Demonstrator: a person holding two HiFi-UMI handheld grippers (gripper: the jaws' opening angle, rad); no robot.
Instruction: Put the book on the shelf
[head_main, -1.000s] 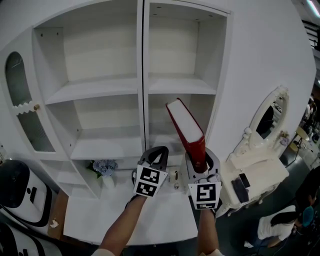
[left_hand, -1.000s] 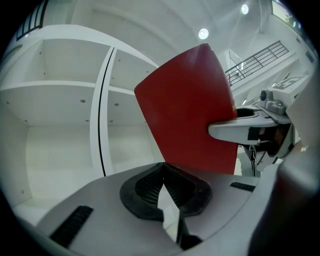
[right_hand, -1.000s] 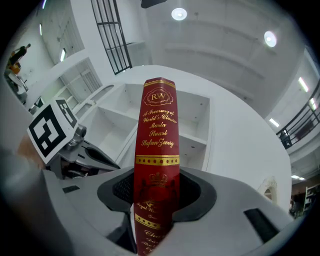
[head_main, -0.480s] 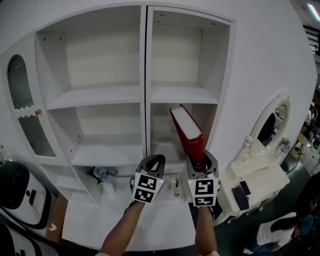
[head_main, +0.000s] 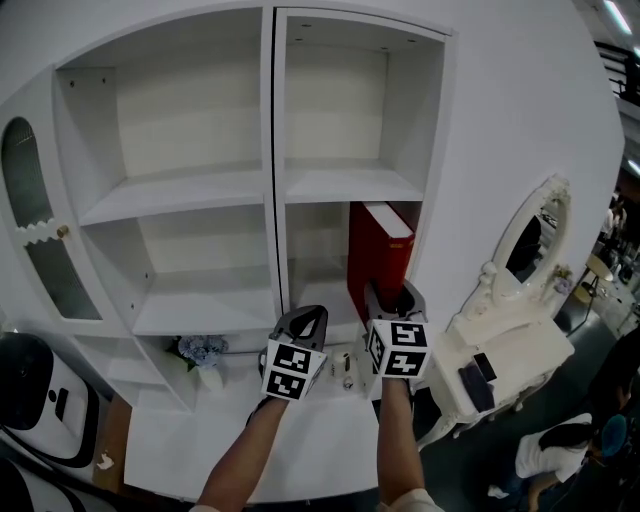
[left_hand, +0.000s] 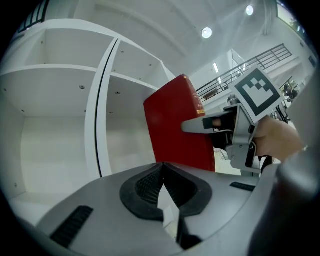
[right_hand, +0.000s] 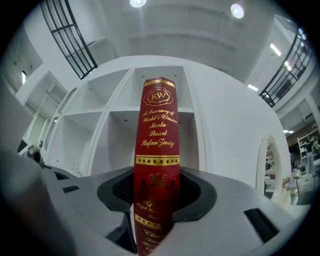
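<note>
A thick red book (head_main: 380, 252) with gold lettering on its spine (right_hand: 156, 150) stands upright, its top inside the lower right compartment of the white shelf unit (head_main: 345, 186). My right gripper (head_main: 388, 298) is shut on the book's lower part, one jaw on each cover. In the left gripper view the book (left_hand: 175, 130) shows from the side, with the right gripper's finger (left_hand: 197, 125) lying across its cover. My left gripper (head_main: 303, 318) hangs just left of the book in front of the shelf's centre post, with its jaws (left_hand: 162, 187) together and nothing in them.
A vase of pale flowers (head_main: 203, 352) and a small bottle (head_main: 347, 370) stand on the white counter (head_main: 250, 440) below the shelves. A white dresser (head_main: 510, 345) with an oval mirror (head_main: 530, 250) is at the right. An arched glass door (head_main: 35, 230) is at the left.
The book has swung from leaning left to upright and gone forward into the lower right compartment with my right gripper. The left gripper has barely moved.
</note>
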